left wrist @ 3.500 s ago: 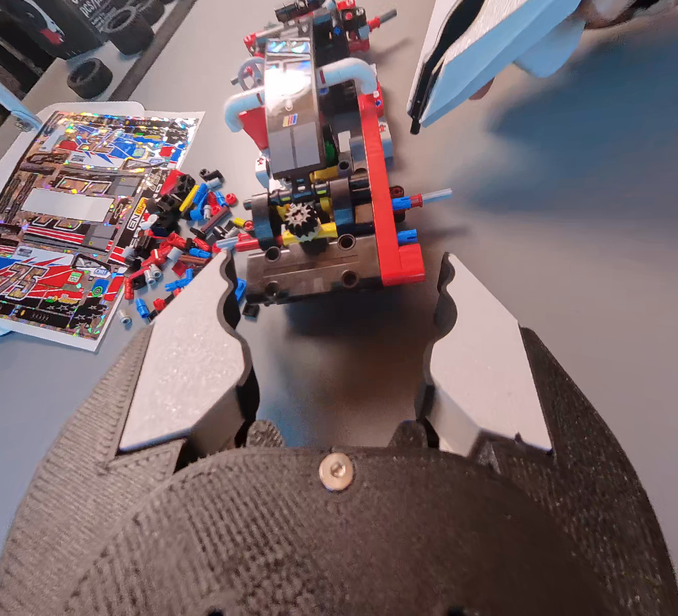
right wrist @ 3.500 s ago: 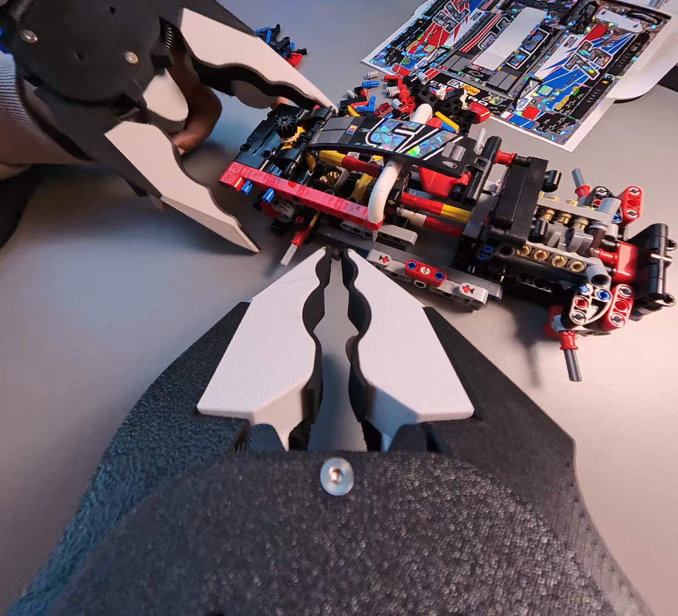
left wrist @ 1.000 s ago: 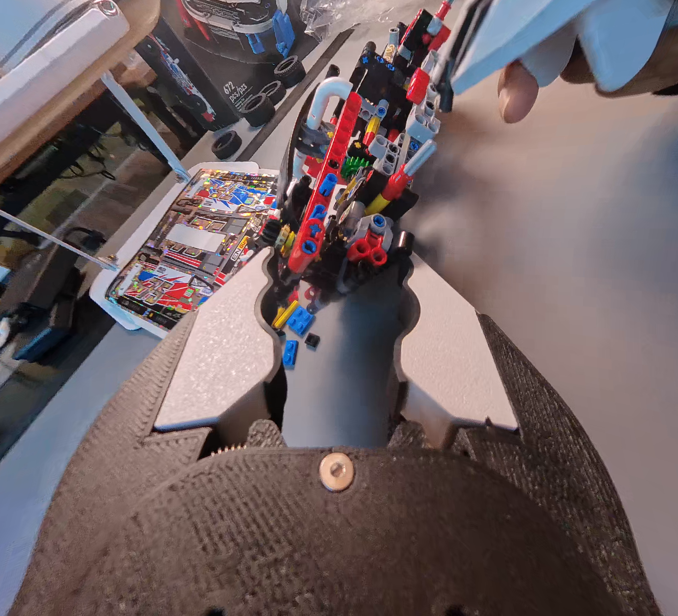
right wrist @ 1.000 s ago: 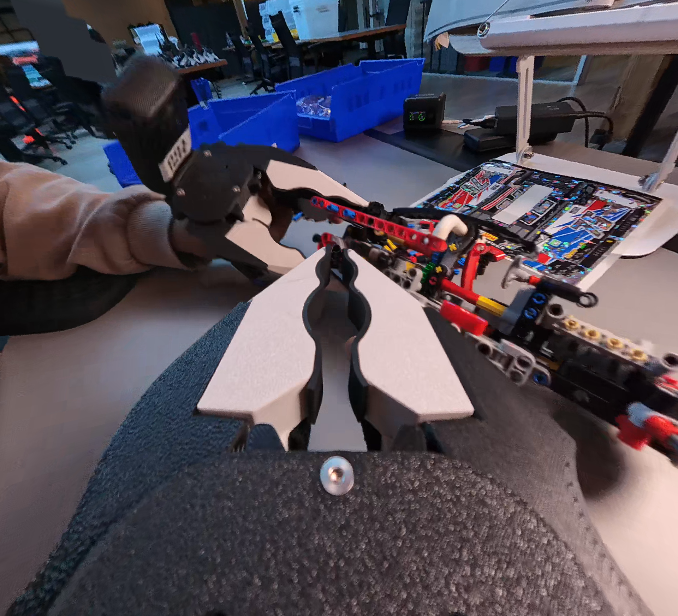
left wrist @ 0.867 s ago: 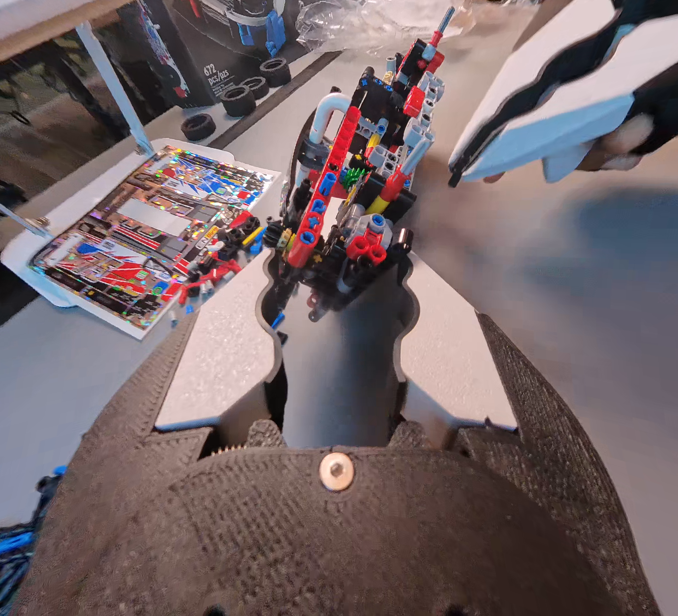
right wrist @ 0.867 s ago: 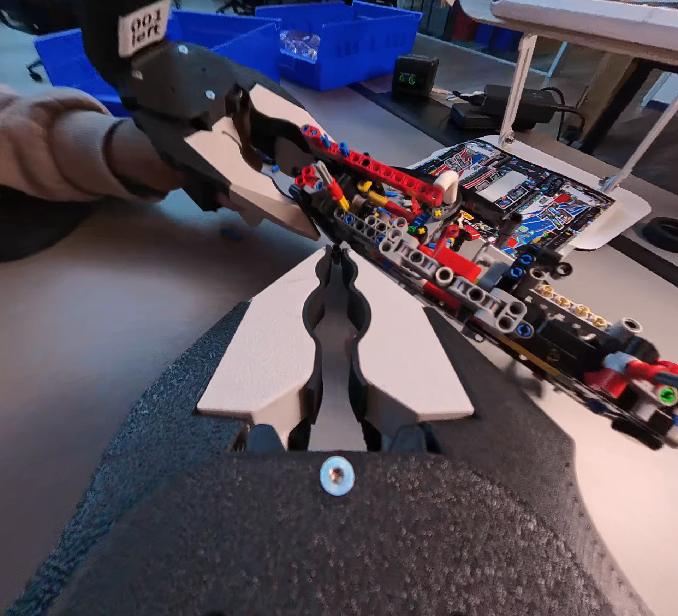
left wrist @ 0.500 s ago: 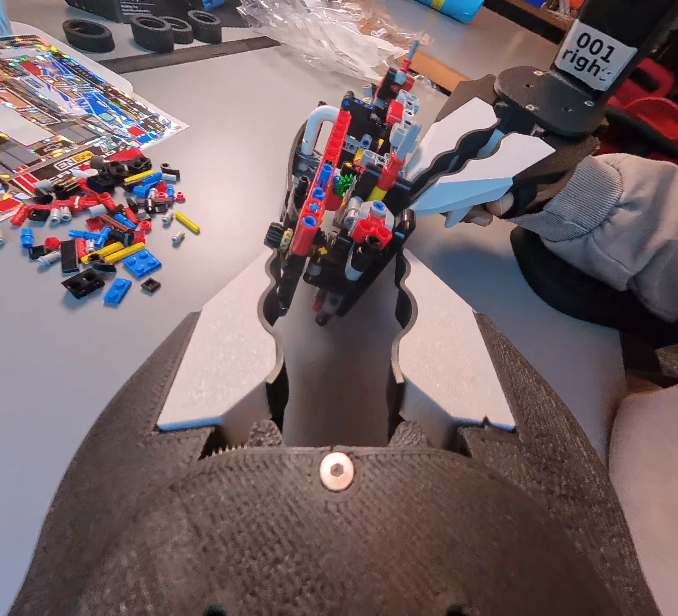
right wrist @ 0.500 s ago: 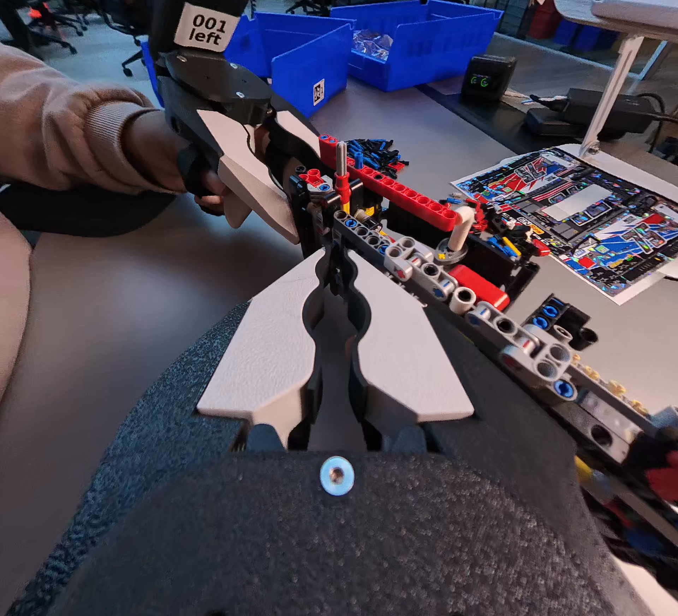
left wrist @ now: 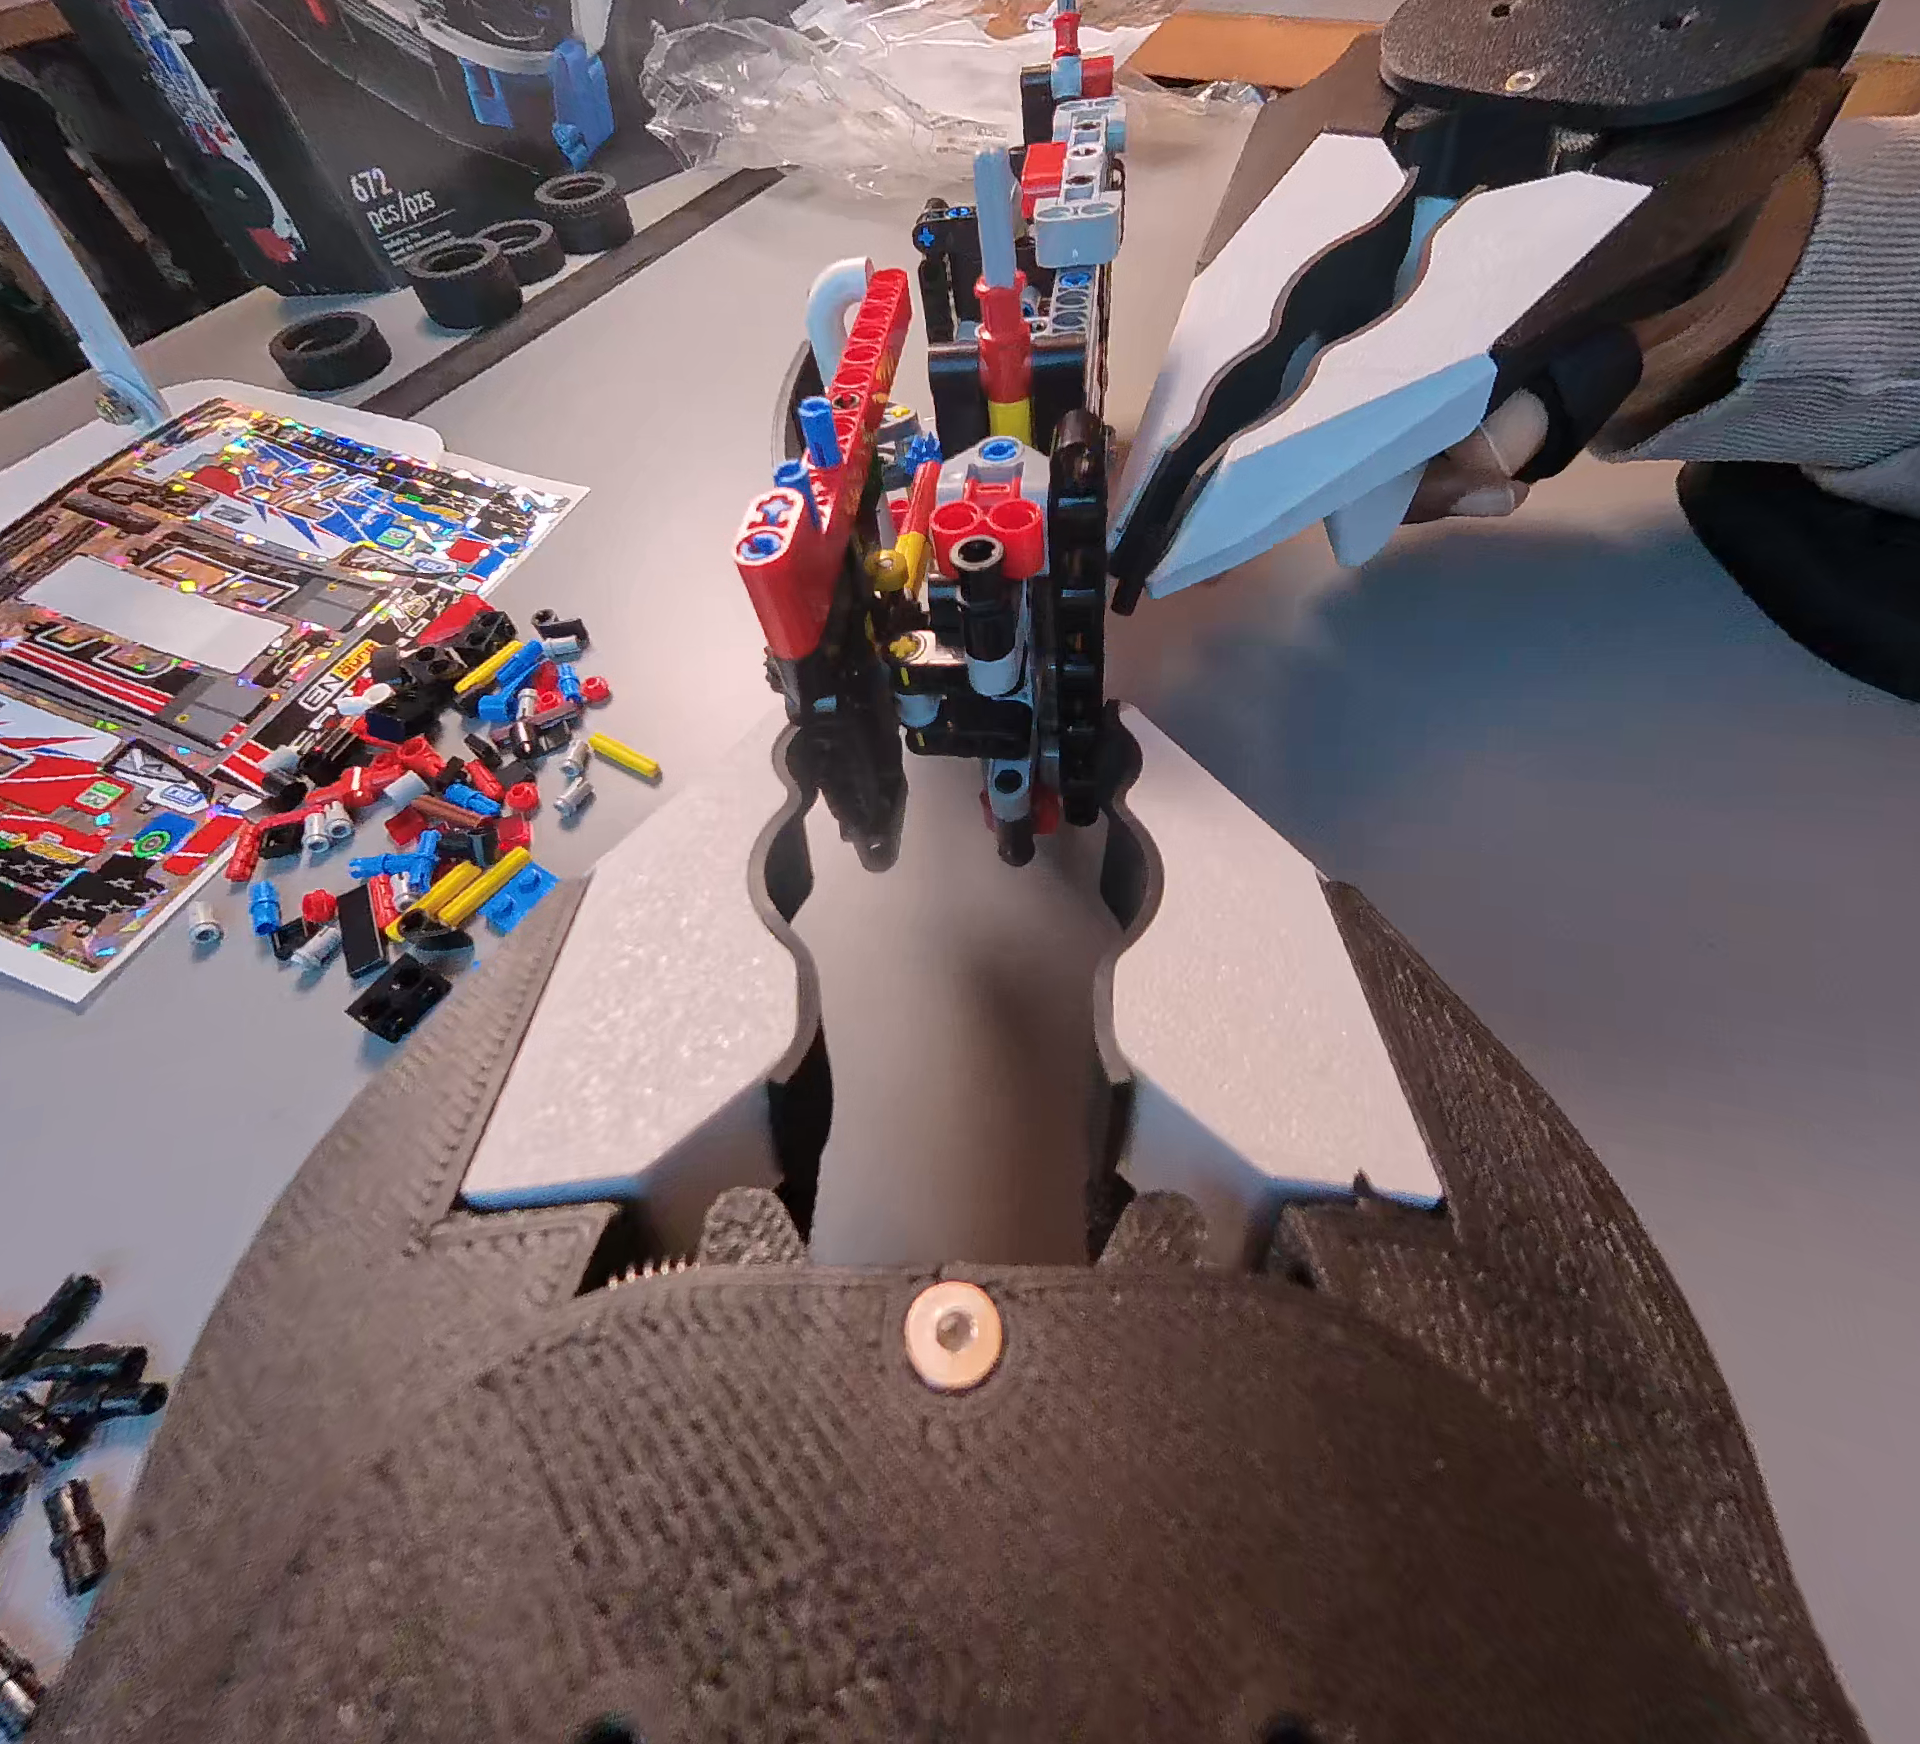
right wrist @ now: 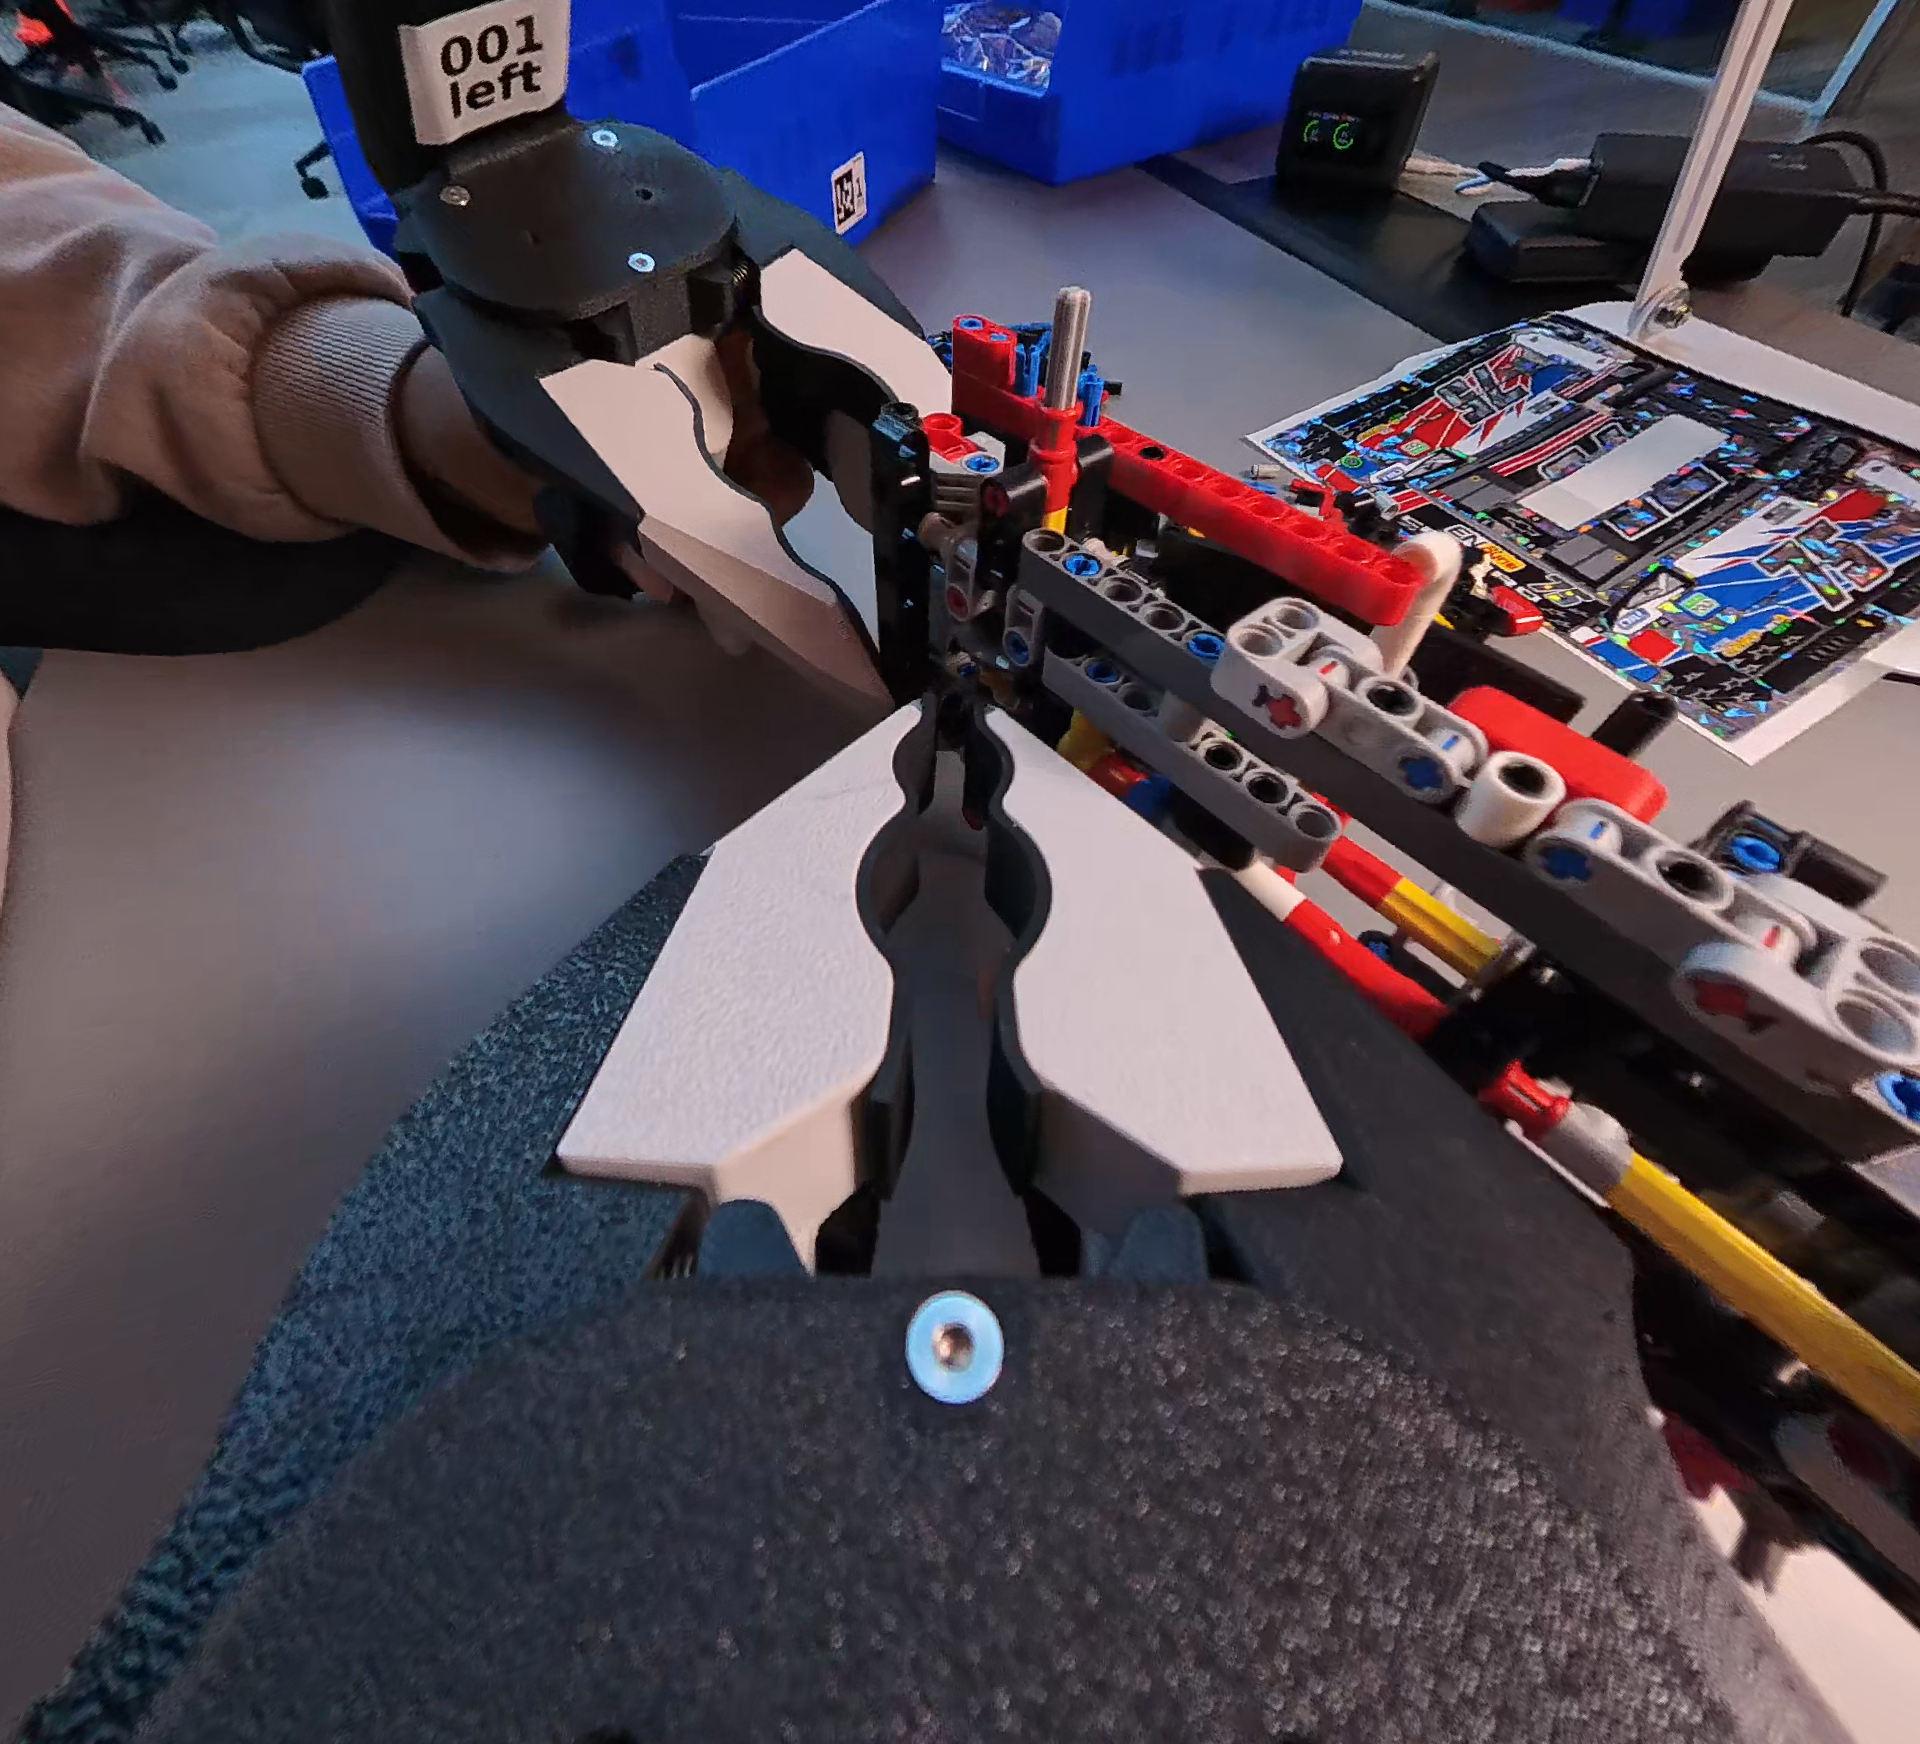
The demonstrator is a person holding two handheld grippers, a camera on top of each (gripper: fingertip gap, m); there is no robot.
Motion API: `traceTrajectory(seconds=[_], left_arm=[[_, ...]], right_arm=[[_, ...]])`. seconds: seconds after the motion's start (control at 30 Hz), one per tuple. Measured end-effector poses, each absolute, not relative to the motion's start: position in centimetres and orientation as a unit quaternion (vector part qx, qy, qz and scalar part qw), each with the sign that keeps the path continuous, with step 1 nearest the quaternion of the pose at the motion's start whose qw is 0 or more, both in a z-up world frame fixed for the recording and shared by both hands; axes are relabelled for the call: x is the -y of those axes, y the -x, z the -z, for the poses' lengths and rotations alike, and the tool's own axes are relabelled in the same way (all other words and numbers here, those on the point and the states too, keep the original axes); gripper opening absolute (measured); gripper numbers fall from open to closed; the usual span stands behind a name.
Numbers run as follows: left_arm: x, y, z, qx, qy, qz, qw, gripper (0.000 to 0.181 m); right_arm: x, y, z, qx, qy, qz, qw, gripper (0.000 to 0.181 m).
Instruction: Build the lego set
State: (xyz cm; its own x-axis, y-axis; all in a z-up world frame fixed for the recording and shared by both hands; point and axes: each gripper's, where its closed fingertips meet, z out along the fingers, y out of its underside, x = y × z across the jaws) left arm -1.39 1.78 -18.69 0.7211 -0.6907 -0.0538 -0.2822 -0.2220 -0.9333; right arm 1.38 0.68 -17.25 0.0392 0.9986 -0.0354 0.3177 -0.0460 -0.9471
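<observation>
The part-built lego car chassis (left wrist: pixel 862 447) is black, red and grey. It is held off the grey table, turned on its side, with its long red beam up. My left gripper (left wrist: pixel 951 759) is shut on its near end. In the right wrist view the chassis (right wrist: pixel 1247 510) runs off to the right, and the left gripper (right wrist: pixel 904 531) clamps its far end. My right gripper (right wrist: pixel 951 718) is shut, with its tips against the black edge of the chassis. It also shows in the left wrist view (left wrist: pixel 1127 572), touching the chassis's right side.
A pile of loose small parts (left wrist: pixel 416 790) lies left of the chassis on a shiny sticker sheet (left wrist: pixel 156 614). The set's box (left wrist: pixel 416 32), several tyres (left wrist: pixel 457 281) and a plastic bag (left wrist: pixel 883 73) lie behind. Blue bins (right wrist: pixel 1039 32) stand at the far edge. Some 4 cm of space lies between my two pairs of fingers.
The chassis lay flat on the table with my left gripper open. The left gripper has since closed on its end, lifted it and turned it on its side. The shut right gripper came up against it.
</observation>
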Motion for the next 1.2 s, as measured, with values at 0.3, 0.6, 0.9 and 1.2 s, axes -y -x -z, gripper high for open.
traceTrajectory(seconds=[0.3, 0.6, 0.9, 1.2], left_arm=[[-1.1, 0.9, 18.6, -0.348, 0.749, 0.15, 0.544, 0.051], [-0.5, 0.7, 18.6, -0.317, 0.765, 0.178, 0.531, 0.051], [-0.4, 0.8, 18.6, -0.315, 0.761, 0.181, 0.538, 0.052], [-0.8, 1.0, 17.7, -0.328, 0.736, 0.16, 0.571, 0.059]], right_arm=[[1.3, -1.8, 13.9, 0.585, 0.571, -0.416, 0.397, 0.003], [1.5, -0.1, 10.5, 0.644, 0.57, -0.363, 0.357, 0.002], [0.9, 0.8, 11.7, 0.643, 0.597, -0.365, 0.312, 0.002], [0.5, 1.2, 12.4, 0.642, 0.61, -0.346, 0.31, 0.002]])
